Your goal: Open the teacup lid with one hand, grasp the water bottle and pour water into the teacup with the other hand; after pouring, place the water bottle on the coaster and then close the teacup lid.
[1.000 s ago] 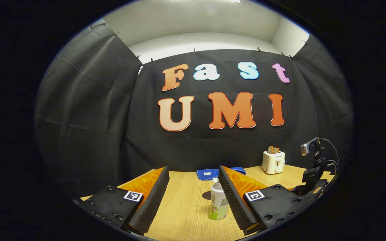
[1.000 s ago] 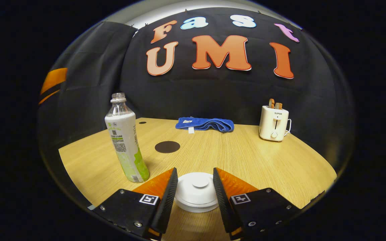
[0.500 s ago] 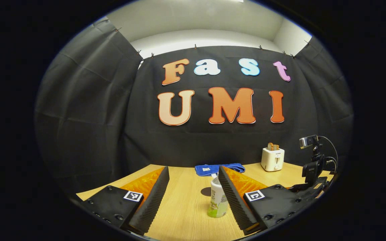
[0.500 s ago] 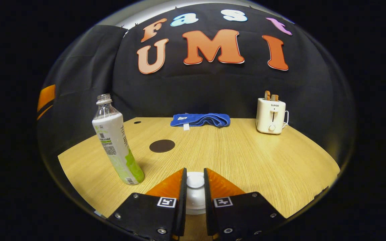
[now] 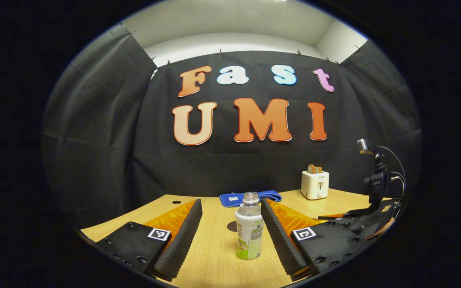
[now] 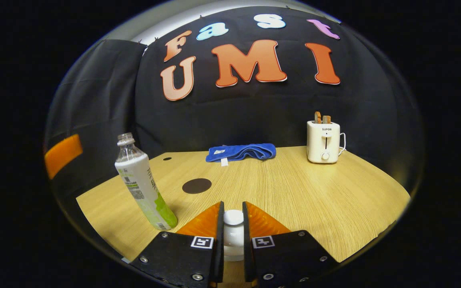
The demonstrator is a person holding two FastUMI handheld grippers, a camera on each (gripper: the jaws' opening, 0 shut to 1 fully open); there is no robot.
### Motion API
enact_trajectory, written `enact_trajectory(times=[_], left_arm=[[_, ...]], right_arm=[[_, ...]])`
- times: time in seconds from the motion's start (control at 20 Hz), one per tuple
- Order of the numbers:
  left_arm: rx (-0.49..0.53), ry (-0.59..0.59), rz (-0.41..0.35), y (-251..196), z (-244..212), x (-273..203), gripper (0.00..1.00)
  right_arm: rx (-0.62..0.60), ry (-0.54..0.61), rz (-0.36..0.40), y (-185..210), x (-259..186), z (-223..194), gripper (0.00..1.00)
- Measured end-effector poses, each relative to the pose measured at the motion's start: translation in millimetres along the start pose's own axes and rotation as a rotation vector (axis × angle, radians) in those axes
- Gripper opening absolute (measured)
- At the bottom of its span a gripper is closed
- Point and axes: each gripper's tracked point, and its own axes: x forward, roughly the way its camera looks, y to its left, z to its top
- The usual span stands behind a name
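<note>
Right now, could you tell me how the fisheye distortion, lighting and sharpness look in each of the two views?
Left gripper view: the table edge bows strongly, the water bottle stands sharp between wide-open jaws, and the top of the wall is brightly lit. Right gripper view: the water bottle leans from lens bending, the coaster and toaster are crisp, and the lid knob shows soft glare.

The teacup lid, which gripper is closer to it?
Right. The right gripper has both fingers pinching the teacup lid knob. The left gripper is open, facing the water bottle instead.
</note>
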Motion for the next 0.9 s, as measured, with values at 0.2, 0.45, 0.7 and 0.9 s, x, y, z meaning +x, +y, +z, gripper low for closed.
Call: enact_trajectory(times=[0.2, 0.45, 0.7, 0.9], left_arm=[[-0.037, 0.034, -0.063, -15, -19, 13, 0.94], [0.002, 0.074, -0.119, -23, -50, 31, 0.93], [-0.008, 0.130, -0.133, -30, -75, 48, 0.95], [-0.013, 0.191, -0.143, -33, -100, 62, 0.95]], right_arm=[[0.047, -0.054, -0.003, -12, -6, 23, 0.21], [0.114, -0.097, -0.034, -37, -10, 41, 0.20], [0.120, -0.123, -0.055, -50, -18, 56, 0.20], [0.105, -0.161, -0.076, -58, -26, 74, 0.20]])
